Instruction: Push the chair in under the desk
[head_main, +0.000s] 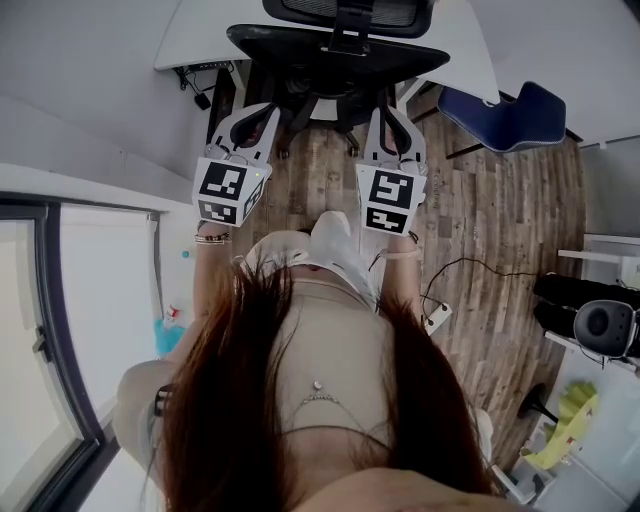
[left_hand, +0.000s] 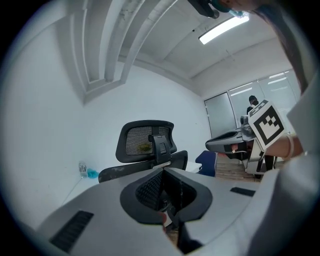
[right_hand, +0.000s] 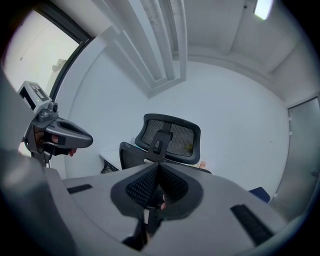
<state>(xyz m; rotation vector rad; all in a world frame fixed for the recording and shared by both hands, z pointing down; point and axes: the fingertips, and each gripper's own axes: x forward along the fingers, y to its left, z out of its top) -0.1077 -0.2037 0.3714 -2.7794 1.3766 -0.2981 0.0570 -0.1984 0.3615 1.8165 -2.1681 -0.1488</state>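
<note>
My left gripper (head_main: 252, 115) is closed tight with nothing between its jaws, held out nearly level toward the left edge of the chair's back. The chair (head_main: 335, 45) stands straight ahead of me, its black mesh back and headrest facing me. It is up against the white desk (head_main: 195, 35), with its wheeled base showing on the floor (head_main: 480, 230) on my side. My right gripper (head_main: 392, 112) is also fully closed and empty, aimed at the right edge of the back.

From above, both tips sit just beside the backrest. I cannot tell whether they touch it, and the gripper views show the back a little way off. I judge this to be the pushing step, with the chair not yet fully home. The next move calls for both closed grippers pressing evenly on the back, so the chair rolls straight rather than swivelling.

The floor is wood plank, which should suit casters. A window (head_main: 30, 330) stands at my left, a blue chair (head_main: 510, 115) sits to the right near the desk, and the walls are plain white.
</note>
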